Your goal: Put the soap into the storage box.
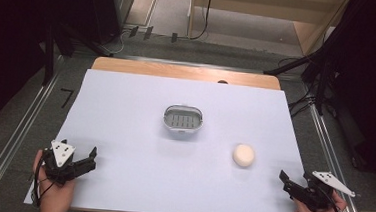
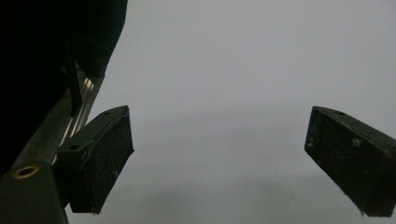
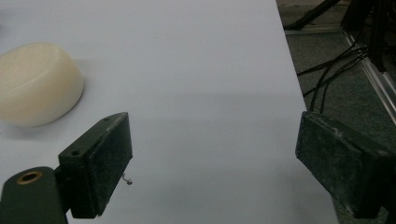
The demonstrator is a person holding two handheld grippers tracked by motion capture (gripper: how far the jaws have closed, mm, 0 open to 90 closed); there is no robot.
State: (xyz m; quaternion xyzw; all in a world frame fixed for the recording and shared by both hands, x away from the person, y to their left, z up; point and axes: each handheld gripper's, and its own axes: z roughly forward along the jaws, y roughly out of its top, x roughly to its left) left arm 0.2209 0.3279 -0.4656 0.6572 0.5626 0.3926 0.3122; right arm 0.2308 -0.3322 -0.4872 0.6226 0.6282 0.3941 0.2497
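Two grippers w/ jaws wide open, holding nothing: left gripper [image 1: 91, 160] & right gripper [image 1: 287, 183] at near corners, soap [image 1: 243, 155] beside soap dish [image 1: 183, 119].

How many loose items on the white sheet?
2: a soap dish with a slotted insert at mid-table, and a cream soap bar lying nearer the right claw. Nothing looks hidden.
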